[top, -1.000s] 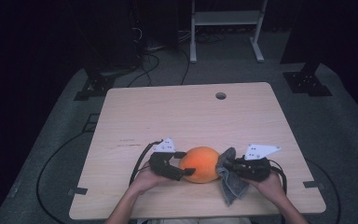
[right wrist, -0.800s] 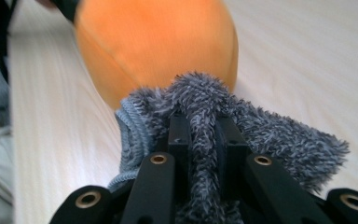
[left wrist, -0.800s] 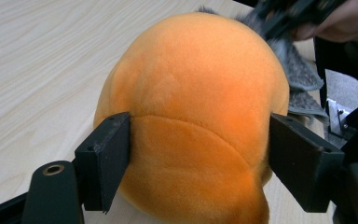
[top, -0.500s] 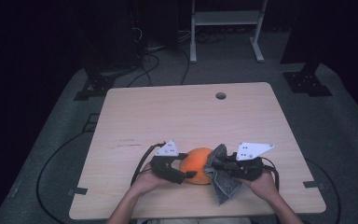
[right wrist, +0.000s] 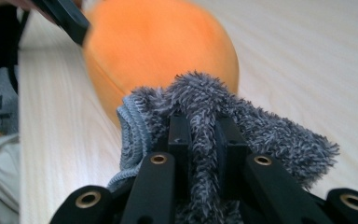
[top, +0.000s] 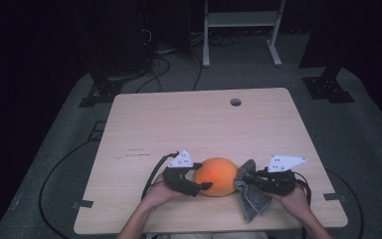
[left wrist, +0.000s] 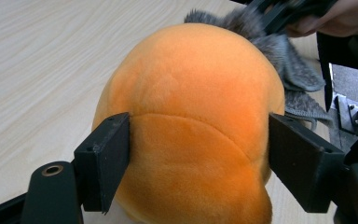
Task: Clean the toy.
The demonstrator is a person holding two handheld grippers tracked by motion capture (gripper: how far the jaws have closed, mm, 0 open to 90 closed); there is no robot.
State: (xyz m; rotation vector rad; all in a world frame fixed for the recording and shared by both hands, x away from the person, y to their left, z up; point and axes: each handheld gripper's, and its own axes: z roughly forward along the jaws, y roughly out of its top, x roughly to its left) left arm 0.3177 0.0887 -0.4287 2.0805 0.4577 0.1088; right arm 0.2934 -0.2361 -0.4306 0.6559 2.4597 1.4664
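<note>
- orange plush ball [top: 218, 175]: left gripper [top: 205, 186] jaws clamped across it; keep it steady.
- grey fuzzy cloth [top: 251, 195]: right gripper [top: 242, 178] jaws pinched on it; wipe gently.

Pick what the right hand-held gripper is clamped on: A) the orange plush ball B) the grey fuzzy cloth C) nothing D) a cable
B: in the right gripper view, the right hand-held gripper has its jaws pinched shut on a fold of the grey cloth, with the orange plush ball lying beyond it.
</note>
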